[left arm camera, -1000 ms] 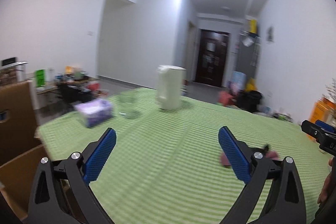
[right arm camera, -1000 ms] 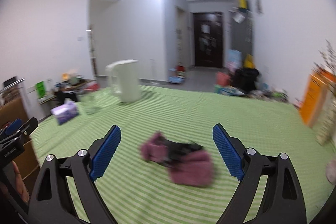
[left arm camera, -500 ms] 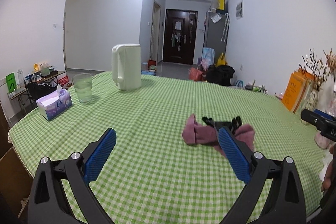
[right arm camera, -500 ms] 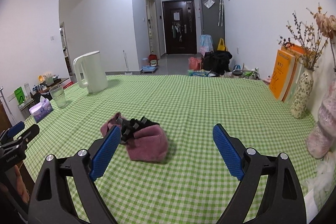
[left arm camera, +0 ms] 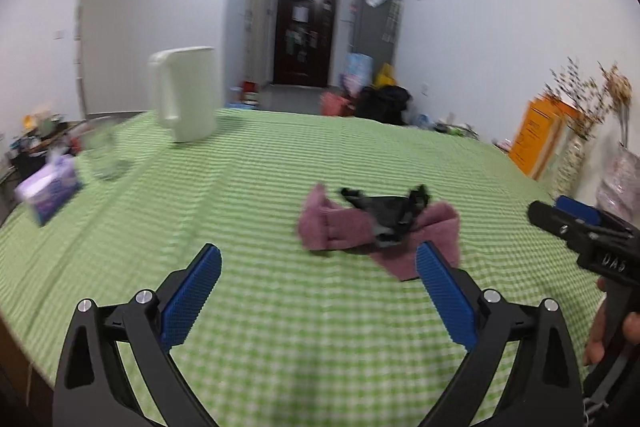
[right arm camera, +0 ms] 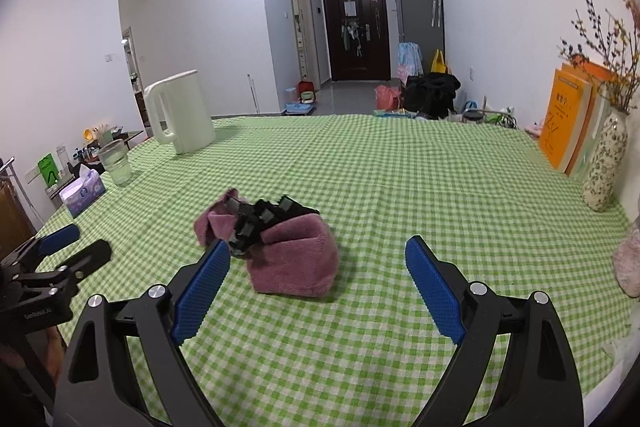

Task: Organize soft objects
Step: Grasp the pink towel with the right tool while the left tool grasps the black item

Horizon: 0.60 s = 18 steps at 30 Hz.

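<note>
Both the left gripper (left arm camera: 318,265) and right gripper (right arm camera: 318,261) gape empty near pink cloth (right arm camera: 294,259)

Table under green-and-white checked cloth (right arm camera: 400,187) fills the foreground. Beyond its far edge a grey-floored hallway (right arm camera: 352,95) runs to a dark brown door (right arm camera: 356,31). Walls white; ceiling light glare directly above the table. Right of the door, a grey cabinet (right arm camera: 420,11). Left of the table, a low side table (right arm camera: 108,137) with clutter. Bags (right arm camera: 430,95) on the floor beneath the cabinet.
</note>
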Motion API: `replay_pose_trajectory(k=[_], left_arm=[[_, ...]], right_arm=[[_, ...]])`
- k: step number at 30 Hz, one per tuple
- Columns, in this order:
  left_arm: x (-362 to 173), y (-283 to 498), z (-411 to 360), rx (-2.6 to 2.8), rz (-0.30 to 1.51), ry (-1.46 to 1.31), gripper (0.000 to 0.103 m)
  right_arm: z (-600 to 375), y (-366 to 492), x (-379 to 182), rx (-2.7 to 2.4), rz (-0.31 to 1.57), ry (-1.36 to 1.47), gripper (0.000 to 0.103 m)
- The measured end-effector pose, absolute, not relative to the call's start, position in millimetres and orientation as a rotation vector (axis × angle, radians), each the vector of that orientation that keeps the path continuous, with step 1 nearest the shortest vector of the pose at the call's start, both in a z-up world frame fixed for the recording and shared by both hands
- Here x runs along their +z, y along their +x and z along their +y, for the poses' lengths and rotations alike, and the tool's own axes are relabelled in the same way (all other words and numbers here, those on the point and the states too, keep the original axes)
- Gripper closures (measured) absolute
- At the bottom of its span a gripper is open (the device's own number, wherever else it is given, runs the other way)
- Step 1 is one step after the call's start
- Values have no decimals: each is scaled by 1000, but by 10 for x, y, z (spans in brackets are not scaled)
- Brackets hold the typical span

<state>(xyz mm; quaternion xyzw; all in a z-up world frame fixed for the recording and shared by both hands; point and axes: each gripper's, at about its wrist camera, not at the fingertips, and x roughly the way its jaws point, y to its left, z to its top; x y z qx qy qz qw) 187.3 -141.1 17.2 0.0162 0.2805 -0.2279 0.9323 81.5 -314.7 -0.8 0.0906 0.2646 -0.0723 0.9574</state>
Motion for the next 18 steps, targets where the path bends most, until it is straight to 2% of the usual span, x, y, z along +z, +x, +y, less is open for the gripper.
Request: replay_pose_trajectory(k=[5, 7, 8, 9, 11, 12, 13, 15, 18], left_arm=[[38, 2254, -2018, -597, 631, 85, 8], [-44, 2405, -2246, -619, 637, 125, 25], [-93, 2501, -2367, -634, 642, 146, 28], [-126, 2578, -2441, -651, 653, 154, 36], [-235, 2736, -2577, -695, 695, 152, 47], [-290, 2804, -2620, -706, 718, 149, 65], [-371, 2888, -2657, -724, 764, 144, 103], [-439, 2970, -2634, -749, 815, 118, 101], [-358, 2925, -2478, -754, 768, 82, 101]], right_arm=[[-3369, 946, -165, -156, 580, 212, 17], [-3475, 1039, -249, -159, 610, 225, 17], [-3521, 1093, -290, -156, 625, 231, 17], [-3564, 1143, -325, -149, 637, 238, 17], [-3616, 1232, -377, -136, 655, 251, 17], [-3654, 1299, -415, -127, 668, 262, 17], [-3687, 1358, -447, -119, 679, 274, 17], [-3738, 1485, -526, -90, 706, 313, 17], [-3751, 1636, -626, -37, 735, 365, 17]])
